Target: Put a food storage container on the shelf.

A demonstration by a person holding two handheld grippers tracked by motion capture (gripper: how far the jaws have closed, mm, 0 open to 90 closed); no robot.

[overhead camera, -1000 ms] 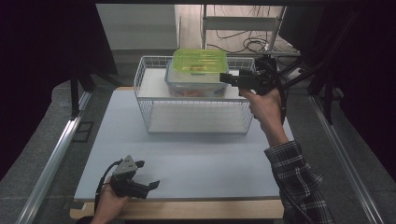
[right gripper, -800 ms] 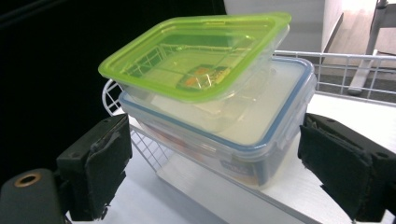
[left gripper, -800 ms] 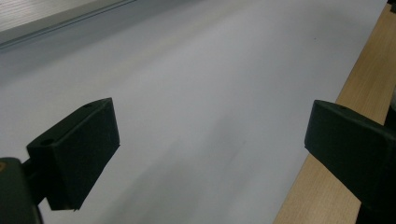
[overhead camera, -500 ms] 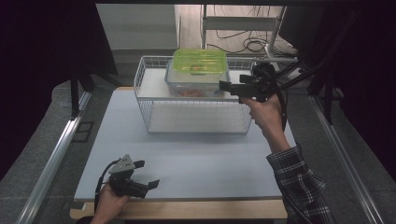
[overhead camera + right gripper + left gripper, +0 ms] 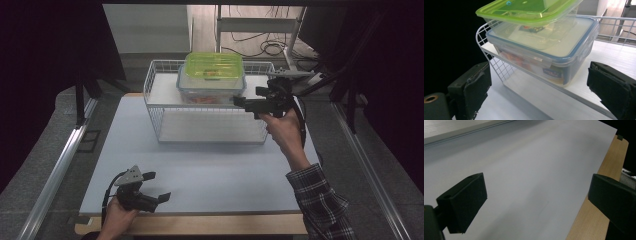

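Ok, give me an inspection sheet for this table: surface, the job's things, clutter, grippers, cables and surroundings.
Surface: pale grey mat on a wooden table, mostly bare.
Job's things: white wire basket at the far side; inside it a clear box with a blue-rimmed lid, and a green-lidded box stacked on top.
Clutter: nothing seen.
Grippers: left gripper open, low over the mat's near left corner; right gripper open, at the basket's right end, aimed at the lower box.
Cables: one trails from each gripper; more lie on the floor beyond the table.
Surroundings: metal rails on both sides, dark beyond.
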